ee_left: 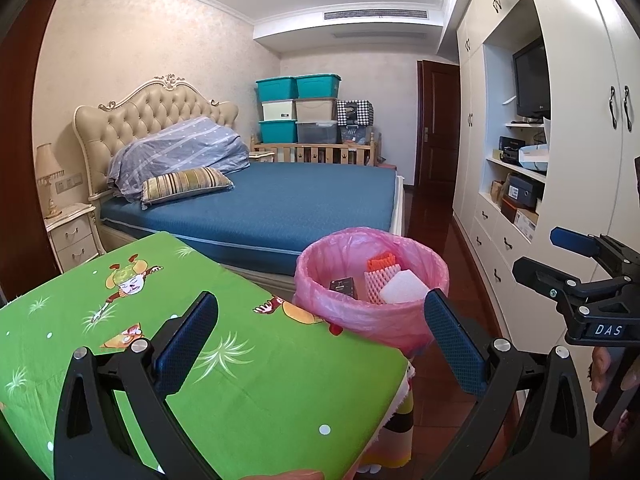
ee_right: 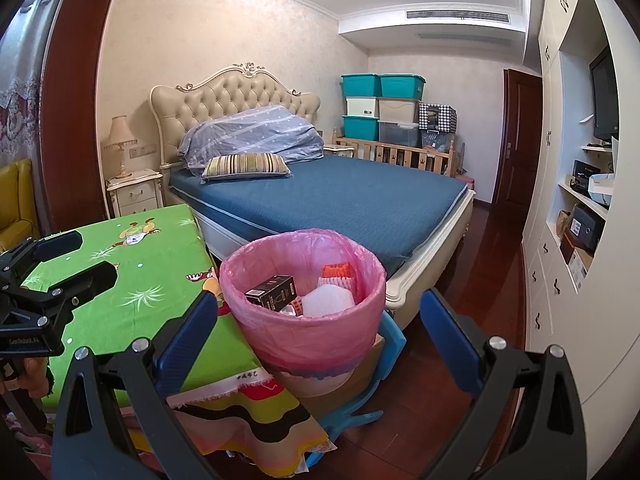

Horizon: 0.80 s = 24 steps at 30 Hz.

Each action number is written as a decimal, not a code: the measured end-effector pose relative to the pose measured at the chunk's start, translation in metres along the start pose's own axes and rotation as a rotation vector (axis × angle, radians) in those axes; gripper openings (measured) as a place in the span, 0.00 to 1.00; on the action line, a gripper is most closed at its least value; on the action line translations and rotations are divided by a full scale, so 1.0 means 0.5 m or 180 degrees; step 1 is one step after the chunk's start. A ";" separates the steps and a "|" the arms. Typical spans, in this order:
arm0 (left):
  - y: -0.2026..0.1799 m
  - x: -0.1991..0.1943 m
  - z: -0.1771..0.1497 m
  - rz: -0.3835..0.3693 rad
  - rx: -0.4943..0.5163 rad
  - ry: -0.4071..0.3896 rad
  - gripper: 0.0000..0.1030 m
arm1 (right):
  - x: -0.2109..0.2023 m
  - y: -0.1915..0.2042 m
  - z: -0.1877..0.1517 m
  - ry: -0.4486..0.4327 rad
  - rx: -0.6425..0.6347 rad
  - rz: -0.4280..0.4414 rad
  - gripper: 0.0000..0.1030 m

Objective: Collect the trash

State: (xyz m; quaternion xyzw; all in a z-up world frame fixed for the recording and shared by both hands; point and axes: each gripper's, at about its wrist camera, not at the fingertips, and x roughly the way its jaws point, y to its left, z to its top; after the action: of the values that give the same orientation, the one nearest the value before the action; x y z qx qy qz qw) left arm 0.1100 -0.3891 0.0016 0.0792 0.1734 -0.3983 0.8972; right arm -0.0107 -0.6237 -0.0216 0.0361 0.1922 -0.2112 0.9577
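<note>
A trash bin point(ee_left: 372, 312) lined with a pink bag stands beside the green-cloth table point(ee_left: 248, 380); it also shows in the right wrist view point(ee_right: 308, 336). Inside lie a black box point(ee_right: 272, 290), white foam point(ee_right: 328, 300) and orange-pink foam netting point(ee_right: 338, 272). My left gripper point(ee_left: 320, 336) is open and empty above the table's right part, near the bin. My right gripper point(ee_right: 320, 336) is open and empty, just in front of the bin. Each gripper shows at the edge of the other's view, the right one point(ee_left: 560, 256) and the left one point(ee_right: 76, 256).
A bed with a blue cover point(ee_right: 340, 200) stands behind the bin. A white wardrobe wall with shelves point(ee_left: 516, 184) runs along the right. A blue plastic piece point(ee_right: 384, 360) sits under the bin on the dark wooden floor point(ee_right: 492, 264). A nightstand point(ee_right: 134, 196) stands at the left.
</note>
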 end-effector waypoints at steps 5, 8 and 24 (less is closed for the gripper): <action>0.001 0.000 0.000 -0.0005 -0.0002 -0.0002 0.94 | 0.001 0.000 0.000 0.0001 0.0001 -0.0004 0.95; 0.001 0.000 0.000 -0.0007 -0.0004 -0.0002 0.94 | 0.002 -0.001 0.000 0.0001 0.0004 0.0000 0.95; 0.000 -0.001 -0.002 -0.0018 -0.0005 0.0003 0.94 | 0.000 0.001 0.000 -0.0007 0.0011 0.0001 0.95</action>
State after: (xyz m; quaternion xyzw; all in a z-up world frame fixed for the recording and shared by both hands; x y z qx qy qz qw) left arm 0.1097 -0.3884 0.0007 0.0782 0.1744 -0.4007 0.8960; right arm -0.0104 -0.6233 -0.0216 0.0375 0.1908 -0.2113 0.9579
